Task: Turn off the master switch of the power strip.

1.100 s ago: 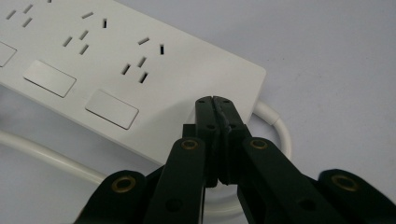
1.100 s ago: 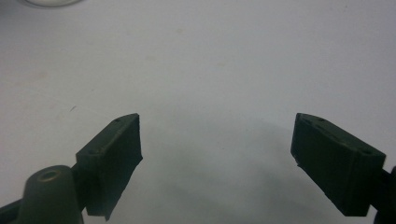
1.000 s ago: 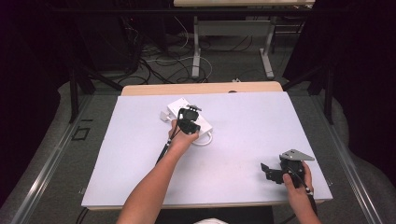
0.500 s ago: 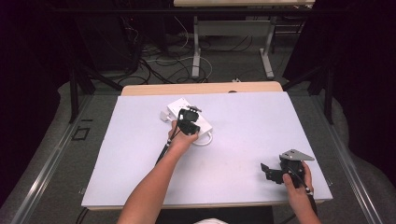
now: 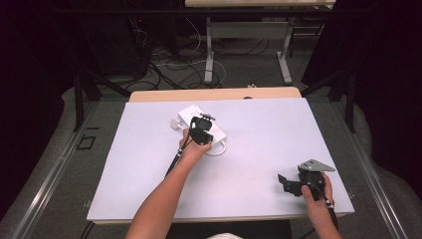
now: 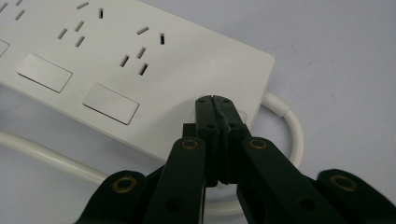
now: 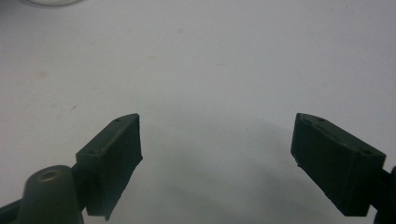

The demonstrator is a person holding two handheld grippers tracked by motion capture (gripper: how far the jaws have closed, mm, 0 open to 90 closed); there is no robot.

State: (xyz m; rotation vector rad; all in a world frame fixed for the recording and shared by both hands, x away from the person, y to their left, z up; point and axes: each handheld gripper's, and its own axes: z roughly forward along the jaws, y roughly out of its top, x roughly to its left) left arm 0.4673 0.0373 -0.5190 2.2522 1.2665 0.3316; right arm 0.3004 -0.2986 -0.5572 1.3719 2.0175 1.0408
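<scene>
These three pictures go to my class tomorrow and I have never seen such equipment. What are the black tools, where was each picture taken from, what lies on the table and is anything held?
A person sits at a table covered with a pale sheet and holds a hand-worked tool in each hand. Each tool ends in two black jaws, a pair of tongs.

The high view looks down from above the person. The other two pictures come from small cameras riding on the tools, looking along the jaws.

On the table lies a white power strip with sockets and flat switches; its white cable loops beside it.

The left tongs are shut, with nothing between them; their tips rest on or just above the end of the strip, at a small round button there. The right tongs stand open over bare table, near its front corner, holding nothing.
</scene>
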